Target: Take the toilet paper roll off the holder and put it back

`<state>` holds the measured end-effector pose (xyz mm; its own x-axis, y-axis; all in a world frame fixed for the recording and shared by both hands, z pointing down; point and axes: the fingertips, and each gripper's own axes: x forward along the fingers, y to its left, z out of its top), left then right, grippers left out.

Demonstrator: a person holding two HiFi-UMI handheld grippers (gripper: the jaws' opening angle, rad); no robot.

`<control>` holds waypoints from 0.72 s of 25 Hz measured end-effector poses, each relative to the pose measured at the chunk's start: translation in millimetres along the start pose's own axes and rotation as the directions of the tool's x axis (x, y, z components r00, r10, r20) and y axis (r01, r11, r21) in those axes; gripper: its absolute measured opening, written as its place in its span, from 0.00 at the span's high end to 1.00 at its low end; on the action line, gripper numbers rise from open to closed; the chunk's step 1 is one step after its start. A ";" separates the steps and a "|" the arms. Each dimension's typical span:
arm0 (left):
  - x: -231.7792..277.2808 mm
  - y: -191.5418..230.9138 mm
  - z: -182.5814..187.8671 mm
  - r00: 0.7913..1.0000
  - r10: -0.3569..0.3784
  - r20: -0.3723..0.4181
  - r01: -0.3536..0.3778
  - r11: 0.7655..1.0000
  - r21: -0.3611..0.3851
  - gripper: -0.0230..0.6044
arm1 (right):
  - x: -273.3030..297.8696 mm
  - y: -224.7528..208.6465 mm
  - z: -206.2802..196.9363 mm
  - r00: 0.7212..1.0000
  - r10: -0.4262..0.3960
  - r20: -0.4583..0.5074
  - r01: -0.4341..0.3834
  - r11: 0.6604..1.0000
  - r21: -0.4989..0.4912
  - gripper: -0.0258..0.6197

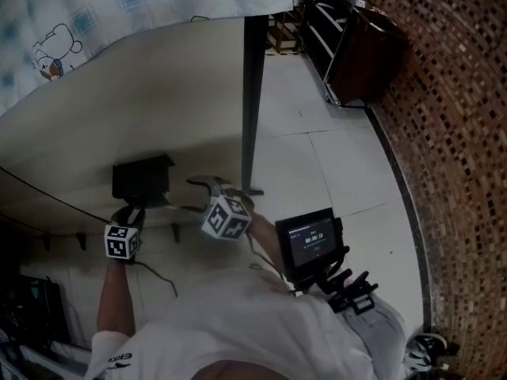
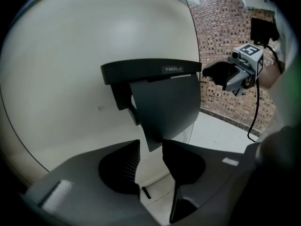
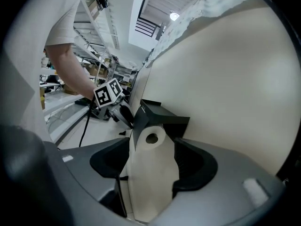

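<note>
A black wall-mounted holder (image 1: 141,179) with a hinged flap (image 2: 164,107) sits on the cream wall. My left gripper (image 2: 151,147) is just below it, open, with the flap's lower corner in the gap between its jaws. My right gripper (image 3: 151,157) is shut on the white toilet paper roll (image 3: 151,138), holding it upright right in front of the holder (image 3: 162,119), with its hollow core facing the camera. In the head view the right gripper (image 1: 204,186) is beside the holder's right end and the roll is hidden. The left gripper (image 3: 118,111) shows beyond the roll.
A dark pole (image 1: 252,93) runs down the wall just right of the holder. A dark cabinet (image 1: 356,46) stands on the tiled floor by a brick wall (image 1: 459,133). A small screen device (image 1: 310,240) hangs at the person's chest. A checked cloth (image 1: 119,6) hangs above.
</note>
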<state>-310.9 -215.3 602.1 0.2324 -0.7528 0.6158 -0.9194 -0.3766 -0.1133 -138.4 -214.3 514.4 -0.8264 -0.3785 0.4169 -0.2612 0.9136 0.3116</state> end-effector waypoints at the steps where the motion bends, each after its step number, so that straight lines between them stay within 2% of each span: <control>1: -2.3 -0.2 -1.4 1.000 0.013 0.003 -0.013 1.000 -0.005 0.71 | -1.1 0.0 -0.8 1.000 -0.001 0.004 0.001 1.000 0.000 0.47; 6: -17.3 -2.7 -9.9 0.996 0.088 0.022 -0.088 0.996 -0.026 0.70 | -13.3 -4.0 0.7 0.999 -0.020 0.030 0.020 1.000 0.019 0.48; 11: -35.8 -6.0 -4.6 0.980 0.183 0.078 -0.179 0.982 -0.060 0.71 | -26.1 -11.8 4.8 0.995 -0.055 0.080 0.050 0.997 0.056 0.52; 15: -60.0 -26.0 22.5 0.950 0.262 0.170 -0.253 0.965 -0.071 0.79 | -40.3 -16.8 10.2 0.988 -0.078 0.131 0.064 0.992 0.113 0.59; 18: -75.4 -50.9 45.6 0.922 0.302 0.243 -0.290 0.953 -0.083 0.86 | -48.4 -19.2 10.0 0.984 -0.078 0.161 0.056 0.990 0.132 0.69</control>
<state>-267.2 -164.0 525.9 0.0141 -0.9389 0.3440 -0.9702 -0.0960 -0.2223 -98.5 -212.0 479.7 -0.8732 -0.4194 0.2482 -0.3710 0.9024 0.2192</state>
